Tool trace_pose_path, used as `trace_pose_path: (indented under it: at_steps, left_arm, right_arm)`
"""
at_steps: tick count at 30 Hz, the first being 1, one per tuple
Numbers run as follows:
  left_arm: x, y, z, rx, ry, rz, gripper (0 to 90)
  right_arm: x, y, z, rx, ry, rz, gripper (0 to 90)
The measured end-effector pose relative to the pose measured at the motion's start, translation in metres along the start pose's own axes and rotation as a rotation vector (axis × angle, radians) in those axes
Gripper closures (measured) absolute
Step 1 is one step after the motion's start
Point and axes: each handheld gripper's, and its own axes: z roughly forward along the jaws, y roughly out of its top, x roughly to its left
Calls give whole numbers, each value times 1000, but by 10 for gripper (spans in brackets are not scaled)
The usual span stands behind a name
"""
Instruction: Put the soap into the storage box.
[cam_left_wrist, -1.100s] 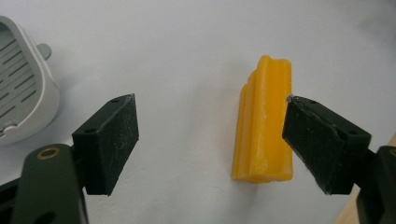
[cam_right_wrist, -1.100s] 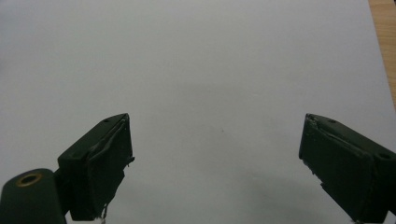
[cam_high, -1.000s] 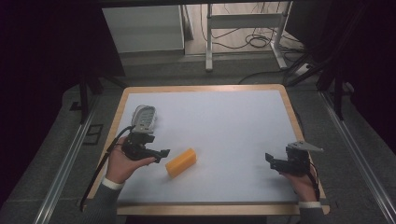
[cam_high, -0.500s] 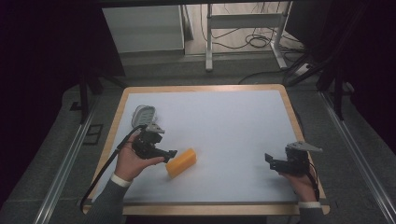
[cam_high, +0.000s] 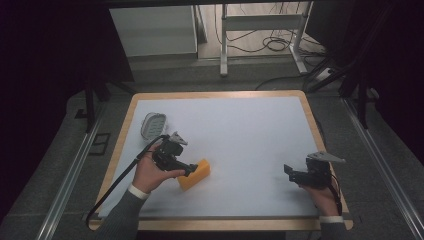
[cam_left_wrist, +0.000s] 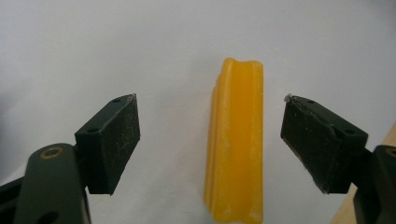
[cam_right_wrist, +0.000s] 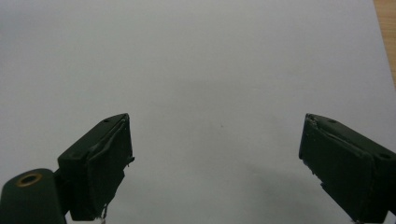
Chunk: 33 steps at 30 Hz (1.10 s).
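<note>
A yellow bar (cam_high: 196, 174) lies on the white table top (cam_high: 240, 135) at the front left. My left gripper (cam_high: 192, 169) reaches over its near end, held in a hand from the left. In the left gripper view the yellow bar (cam_left_wrist: 236, 144) lies lengthwise between the jaws of the left gripper (cam_left_wrist: 208, 102), which are open and stand apart from it on both sides. My right gripper (cam_high: 289, 173) rests at the front right, open, with bare white surface between the jaws of the right gripper (cam_right_wrist: 215, 123).
A small grey ribbed dish (cam_high: 152, 124) sits at the left of the table, behind the left hand. The wooden table rim (cam_high: 220, 94) frames the white sheet. Table legs and cables (cam_high: 272, 45) lie on the floor beyond.
My left gripper has moved right and toward the front, from beside the dish to over the yellow bar, now straddling it. The right gripper has stayed put.
</note>
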Motion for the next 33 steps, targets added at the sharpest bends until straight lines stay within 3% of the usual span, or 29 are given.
trace_pose_path:
  at_steps: [18, 30, 33]
  left_arm:
    - [-3, -8, 32, 94, -36, -2, 259]
    - [-10, -12, 53, 162, -11, 18, 427]
    - [-11, -12, 55, 170, -36, 28, 514]
  right_arm:
    - [-1, -2, 3, 14, -4, 1, 95]
    - [-1, -3, 4, 20, -9, 5, 95]
    - [-2, -3, 5, 22, -11, 3, 95]
